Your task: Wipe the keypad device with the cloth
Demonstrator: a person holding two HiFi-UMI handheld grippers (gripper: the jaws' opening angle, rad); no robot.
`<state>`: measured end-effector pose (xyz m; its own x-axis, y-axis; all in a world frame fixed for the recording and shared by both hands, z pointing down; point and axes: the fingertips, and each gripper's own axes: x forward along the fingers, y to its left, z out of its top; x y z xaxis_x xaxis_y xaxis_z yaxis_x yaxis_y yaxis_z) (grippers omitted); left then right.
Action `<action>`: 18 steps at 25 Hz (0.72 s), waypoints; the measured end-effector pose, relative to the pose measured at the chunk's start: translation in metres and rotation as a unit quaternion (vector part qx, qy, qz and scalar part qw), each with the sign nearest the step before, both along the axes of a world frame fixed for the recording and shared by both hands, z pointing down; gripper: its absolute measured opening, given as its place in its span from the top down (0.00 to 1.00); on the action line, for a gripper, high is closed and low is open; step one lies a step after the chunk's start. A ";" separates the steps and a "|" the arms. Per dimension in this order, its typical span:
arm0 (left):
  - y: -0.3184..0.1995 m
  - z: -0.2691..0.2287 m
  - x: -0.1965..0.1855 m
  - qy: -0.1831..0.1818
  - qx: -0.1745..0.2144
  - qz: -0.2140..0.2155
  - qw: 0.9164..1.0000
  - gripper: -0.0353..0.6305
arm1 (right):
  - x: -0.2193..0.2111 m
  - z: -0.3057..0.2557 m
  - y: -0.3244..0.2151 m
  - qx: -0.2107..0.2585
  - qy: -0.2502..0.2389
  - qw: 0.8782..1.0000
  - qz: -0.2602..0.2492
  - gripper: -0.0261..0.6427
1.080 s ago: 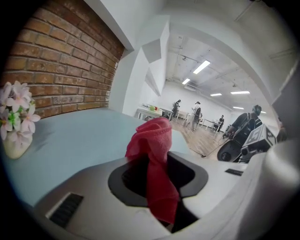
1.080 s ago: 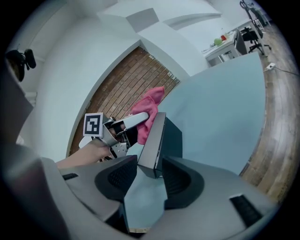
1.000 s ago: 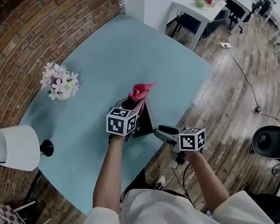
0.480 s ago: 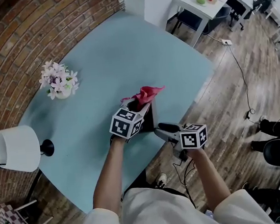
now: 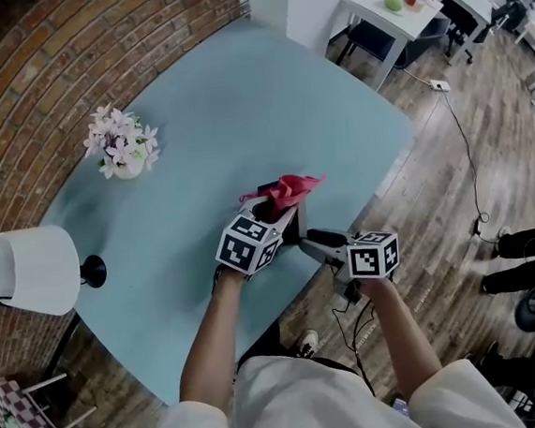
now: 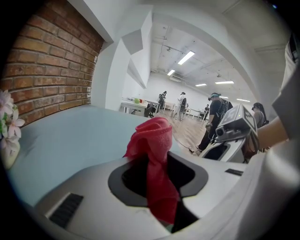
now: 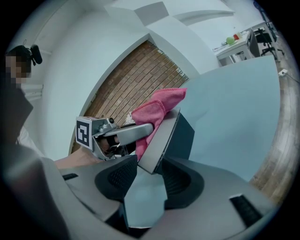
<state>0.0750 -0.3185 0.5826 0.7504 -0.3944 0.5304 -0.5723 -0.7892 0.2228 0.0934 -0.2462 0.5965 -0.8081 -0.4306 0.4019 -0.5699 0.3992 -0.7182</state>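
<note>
My left gripper [image 5: 281, 212] is shut on a pink cloth [image 5: 289, 189], which bunches up out of its jaws [image 6: 157, 154]. The cloth [image 7: 157, 110] rests against the upper part of the keypad device [image 7: 166, 133], a flat slab with a grey face and a dark body, standing tilted above the table. My right gripper [image 5: 310, 242] comes in from the right and is shut on the device's lower corner [image 7: 150, 180]. In the head view the device [image 5: 290, 229] shows only as a dark patch between the two grippers. Its keys are hidden.
The light blue table [image 5: 238, 108] carries a vase of pale flowers [image 5: 125, 151] at the left and a white-shaded lamp [image 5: 33, 271] at its left edge. The grippers work near the table's front right edge. Beyond it lie wooden floor, a white desk [image 5: 388, 4] and a floor cable [image 5: 469, 151].
The left gripper has slid the cloth a little toward me along the device, and the cloth's free end has swung from upward to the right. The right gripper has stayed on the device.
</note>
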 end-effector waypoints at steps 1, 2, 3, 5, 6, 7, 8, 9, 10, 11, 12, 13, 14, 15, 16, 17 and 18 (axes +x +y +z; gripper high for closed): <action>0.003 0.000 0.000 0.001 -0.001 0.001 1.000 0.74 | 0.000 0.000 0.000 -0.001 0.000 1.000 0.000 0.70; 0.006 0.000 0.000 0.001 -0.002 0.003 1.000 0.74 | -0.001 0.001 0.000 -0.001 0.001 1.000 0.000 0.70; 0.009 0.000 0.000 0.002 -0.002 0.004 1.000 0.74 | -0.002 0.002 -0.001 -0.002 0.003 1.000 0.000 0.70; 0.015 -0.001 -0.001 0.002 -0.004 0.006 1.000 0.74 | -0.005 0.004 -0.001 0.000 0.009 1.000 -0.002 0.70; 0.018 -0.001 -0.001 0.001 -0.005 0.008 1.000 0.74 | -0.006 0.005 -0.001 0.003 0.013 1.000 -0.003 0.70; 0.021 -0.001 -0.001 0.000 -0.006 0.011 1.000 0.74 | -0.006 0.006 -0.001 0.005 0.016 1.000 -0.004 0.70; 0.024 0.000 -0.002 -0.001 -0.006 0.013 1.000 0.74 | -0.007 0.006 -0.002 0.008 0.018 1.000 -0.005 0.70; 0.027 0.000 -0.002 -0.003 -0.006 0.015 1.000 0.75 | -0.007 0.007 -0.002 0.010 0.020 1.000 -0.004 0.70; 0.029 0.001 -0.003 -0.004 -0.006 0.017 1.000 0.75 | -0.007 0.007 -0.002 0.013 0.021 1.000 -0.004 0.70; 0.031 0.001 -0.004 -0.005 -0.006 0.018 1.000 0.75 | -0.007 0.008 -0.003 0.015 0.023 1.000 -0.003 0.70; 0.034 0.002 -0.004 -0.006 -0.006 0.019 1.000 0.75 | -0.007 0.008 -0.003 0.016 0.025 1.000 -0.001 0.70; 0.037 0.002 -0.005 -0.006 -0.007 0.019 1.000 0.75 | -0.007 0.008 -0.002 0.016 0.026 1.000 0.001 0.70; 0.039 0.002 -0.005 -0.005 -0.008 0.020 1.000 0.74 | -0.006 0.008 -0.002 0.015 0.027 1.000 0.003 0.70; 0.042 0.002 -0.005 -0.005 -0.009 0.020 1.000 0.74 | -0.006 0.008 -0.001 0.013 0.027 1.000 0.005 0.71; 0.044 0.002 -0.006 -0.005 -0.010 0.021 1.000 0.75 | -0.005 0.008 0.000 0.012 0.028 1.000 0.007 0.71; 0.047 0.002 -0.006 -0.005 -0.011 0.022 1.000 0.75 | -0.005 0.008 0.001 0.013 0.029 0.999 0.008 0.71; 0.049 0.002 -0.007 -0.005 -0.012 0.023 1.000 0.75 | -0.005 0.007 0.003 0.014 0.030 0.999 0.008 0.71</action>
